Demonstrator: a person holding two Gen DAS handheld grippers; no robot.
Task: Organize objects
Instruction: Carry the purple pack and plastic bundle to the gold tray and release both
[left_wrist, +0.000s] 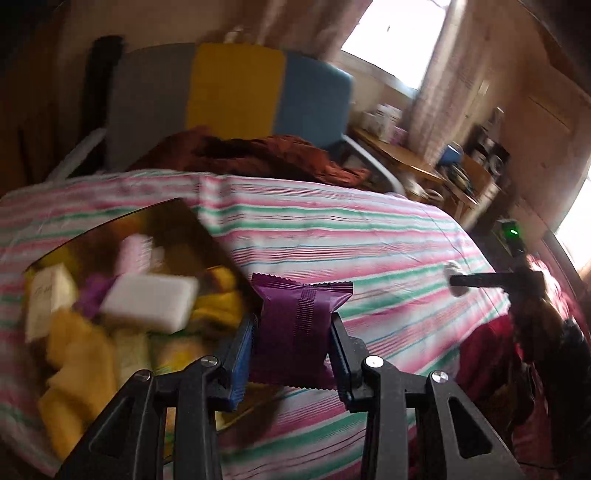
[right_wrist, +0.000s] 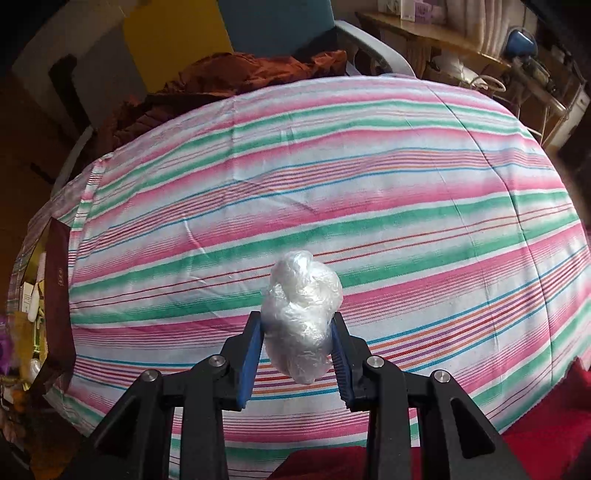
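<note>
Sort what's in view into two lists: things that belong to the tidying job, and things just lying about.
Part of the job:
- purple packet, held in the left gripper
- crumpled clear plastic bag, held in the right gripper
- box of assorted items

Just lying about:
- rust-brown cloth
- striped sheet
- chair

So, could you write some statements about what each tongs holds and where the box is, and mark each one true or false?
1. The left tongs are shut on a purple packet. True.
2. The right tongs are open and hold nothing. False: they are shut on a ball of clear plastic wrap.
3. The box already has several items in it. True.
4. The bed sheet is plain blue. False: it has pink, green and white stripes.
5. The purple packet lies inside the box. False: it is in the tongs, beside the box.
</note>
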